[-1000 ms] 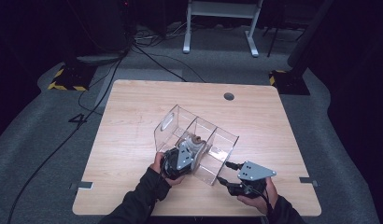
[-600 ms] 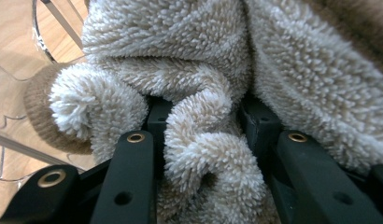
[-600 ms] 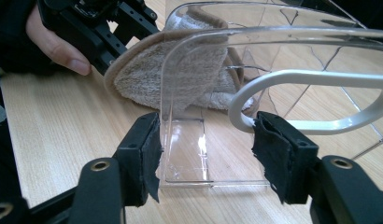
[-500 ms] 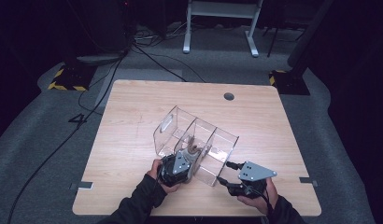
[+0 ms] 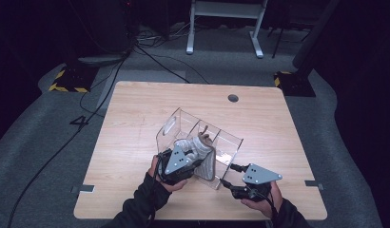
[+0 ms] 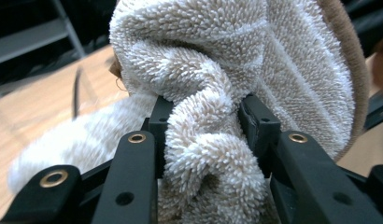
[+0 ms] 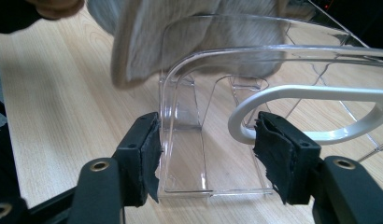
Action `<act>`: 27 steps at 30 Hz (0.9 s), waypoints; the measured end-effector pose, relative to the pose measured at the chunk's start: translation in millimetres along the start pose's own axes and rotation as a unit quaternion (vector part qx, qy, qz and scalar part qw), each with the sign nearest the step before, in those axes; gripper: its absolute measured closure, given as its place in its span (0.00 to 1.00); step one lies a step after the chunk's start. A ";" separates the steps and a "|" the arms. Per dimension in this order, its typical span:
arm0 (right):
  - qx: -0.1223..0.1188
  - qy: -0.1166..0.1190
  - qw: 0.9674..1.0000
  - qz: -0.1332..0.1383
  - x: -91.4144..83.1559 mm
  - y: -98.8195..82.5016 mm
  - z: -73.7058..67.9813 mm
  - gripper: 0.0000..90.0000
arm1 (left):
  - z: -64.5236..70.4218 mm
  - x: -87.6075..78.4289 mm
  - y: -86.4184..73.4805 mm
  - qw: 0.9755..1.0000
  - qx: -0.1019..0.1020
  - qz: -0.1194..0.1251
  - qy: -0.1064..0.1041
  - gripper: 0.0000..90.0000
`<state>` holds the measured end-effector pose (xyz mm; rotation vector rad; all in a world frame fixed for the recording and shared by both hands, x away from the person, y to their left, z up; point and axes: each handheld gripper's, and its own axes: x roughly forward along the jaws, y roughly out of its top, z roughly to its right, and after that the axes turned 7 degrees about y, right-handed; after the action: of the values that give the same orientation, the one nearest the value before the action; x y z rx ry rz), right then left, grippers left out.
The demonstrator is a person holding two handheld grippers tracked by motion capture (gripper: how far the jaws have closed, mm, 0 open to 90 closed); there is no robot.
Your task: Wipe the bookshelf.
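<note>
A clear acrylic organiser (image 5: 181, 122) with several compartments stands mid-table, one corner pointing toward me. My left gripper (image 5: 193, 159) is shut on a fluffy cream slipper (image 5: 205, 154) with a tan edge, held above the organiser's near compartment. In the left gripper view the jaws (image 6: 203, 126) pinch a thick fold of the slipper (image 6: 255, 56). My right gripper (image 5: 226, 183) sits at the organiser's near right end. In the right gripper view its jaws (image 7: 208, 149) close on the narrow end of the organiser (image 7: 185, 158), a pad against each side, with the slipper (image 7: 147, 42) hanging above.
The wooden table (image 5: 136, 109) has a round cable hole (image 5: 233, 98) at the back right. Cables (image 5: 150, 61) and a white frame's legs (image 5: 224, 28) lie on the grey floor behind. Bare tabletop surrounds the organiser.
My left gripper has risen with the slipper, which now hangs higher above the organiser's near wall. The right gripper and the organiser have stayed put.
</note>
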<state>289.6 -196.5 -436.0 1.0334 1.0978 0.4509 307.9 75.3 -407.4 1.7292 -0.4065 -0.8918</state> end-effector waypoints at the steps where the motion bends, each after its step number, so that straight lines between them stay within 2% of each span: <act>1: 0.004 0.002 1.000 0.000 0.3 0.9 0.5 0.46 | 4.0 0.3 4.6 1.000 0.004 0.005 -0.003 0.70; 3: 0.002 0.004 1.000 0.003 0.9 2.3 0.0 0.46 | 14.1 7.3 9.9 1.000 0.015 0.005 -0.006 0.70; 6: 0.001 0.004 1.000 0.002 0.8 1.4 -0.1 0.46 | 21.0 17.8 4.9 1.000 0.007 -0.002 -0.011 0.70; 8: 0.000 0.005 1.000 0.002 0.8 1.9 -0.3 0.46 | 25.4 19.7 3.5 1.000 0.010 -0.003 -0.008 0.70; 11: 0.000 0.009 1.000 0.006 0.3 2.8 -0.2 0.46 | 26.7 21.8 0.7 1.000 0.016 -0.006 -0.004 0.71; 14: 0.000 0.012 1.000 0.008 -0.1 2.2 0.1 0.46 | 31.0 27.1 -4.4 1.000 0.013 -0.008 -0.007 0.71; 15: 0.001 0.012 1.000 0.007 -0.2 2.5 0.3 0.46 | 35.6 28.1 -3.8 1.000 0.024 -0.012 0.000 0.71; 19: -0.005 0.013 1.000 0.007 -0.8 3.5 -1.4 0.47 | 41.9 33.6 -9.4 1.000 0.020 -0.015 -0.013 0.71; 22: -0.002 0.018 1.000 0.008 -1.7 1.6 1.6 0.48 | 44.5 39.4 -12.5 0.999 0.009 -0.024 -0.038 0.72; 27: -0.005 0.021 1.000 0.004 -1.2 0.5 1.7 0.45 | 41.9 46.3 -24.0 0.998 -0.008 -0.034 -0.056 0.73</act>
<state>290.7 -197.9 -434.8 1.0245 1.1270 0.4856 303.8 25.1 -451.4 1.6902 -0.4161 -1.0421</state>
